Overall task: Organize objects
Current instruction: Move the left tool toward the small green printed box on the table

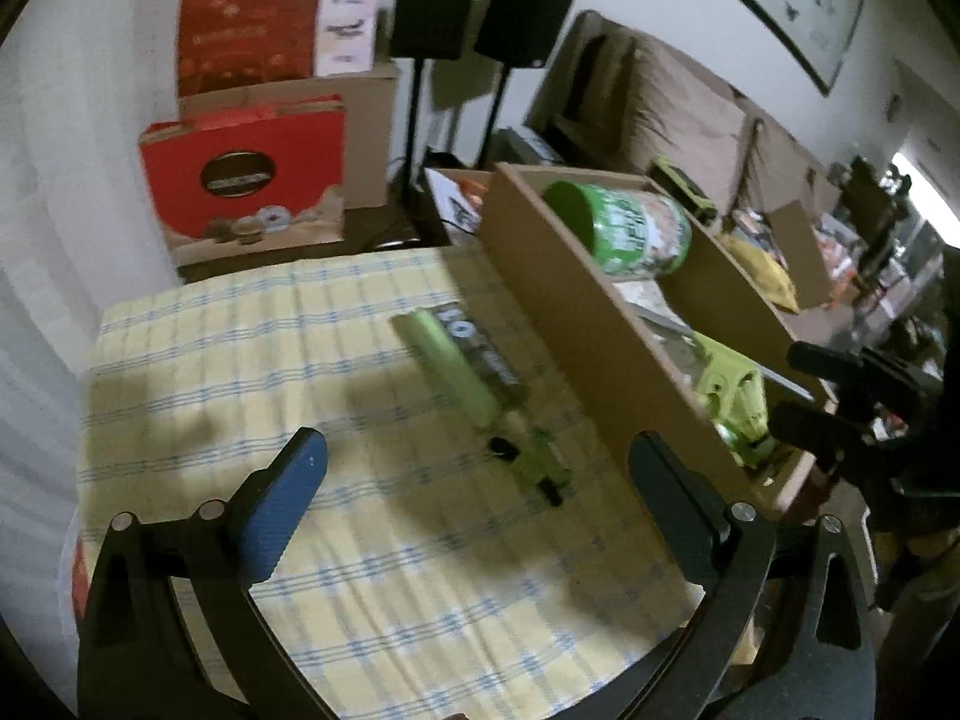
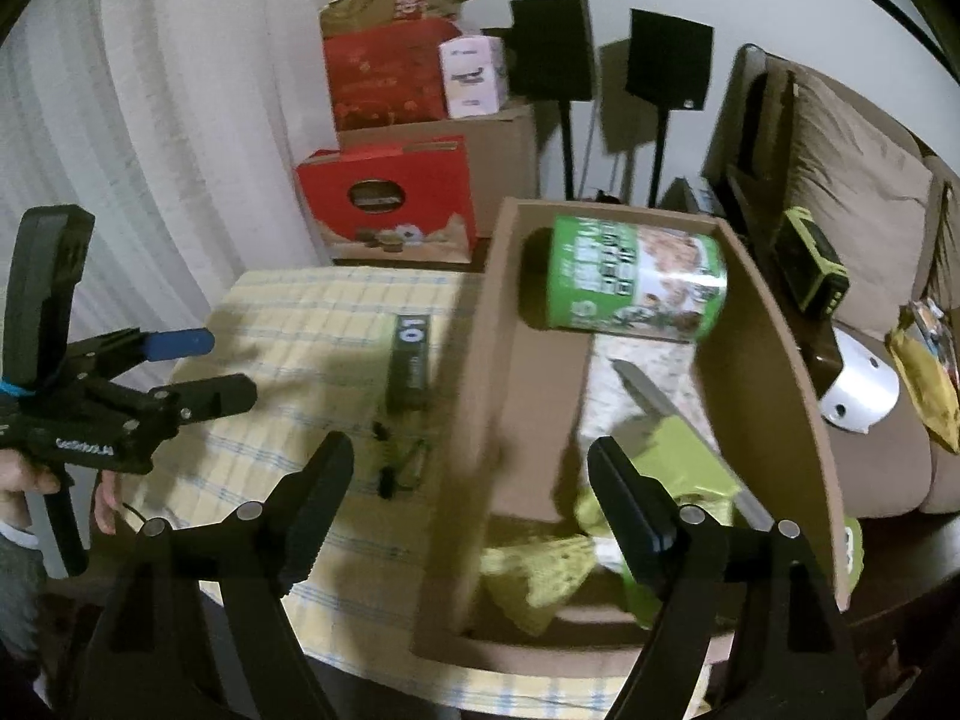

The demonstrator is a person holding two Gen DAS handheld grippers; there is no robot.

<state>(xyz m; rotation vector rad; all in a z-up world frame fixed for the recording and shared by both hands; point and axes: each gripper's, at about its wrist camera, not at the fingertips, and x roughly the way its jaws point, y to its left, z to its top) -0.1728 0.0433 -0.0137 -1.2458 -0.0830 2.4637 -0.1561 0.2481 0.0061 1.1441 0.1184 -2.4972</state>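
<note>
A yellow checked cloth [image 1: 240,372] covers the table. On it lie a long dark and green packet [image 1: 462,360] and a small green clip-like piece [image 1: 540,462]. My left gripper [image 1: 477,441] hangs open above the cloth, just short of that small piece, with nothing between its pads. To the right stands an open cardboard box [image 2: 480,390] holding a green can [image 2: 630,282] on its side, a green packet [image 2: 690,462] and yellow-green mesh [image 2: 540,576]. My right gripper [image 2: 471,453] is open and empty above the box's left wall. The left gripper [image 2: 231,363] shows at far left.
Red gift boxes [image 2: 390,204] and brown cartons are stacked behind the table. Two black speakers on stands [image 2: 552,48] stand by the wall. A brown sofa [image 2: 858,192] to the right carries a green-black device [image 2: 810,264], a white piece and a yellow bag. A hand [image 2: 36,480] holds the left gripper.
</note>
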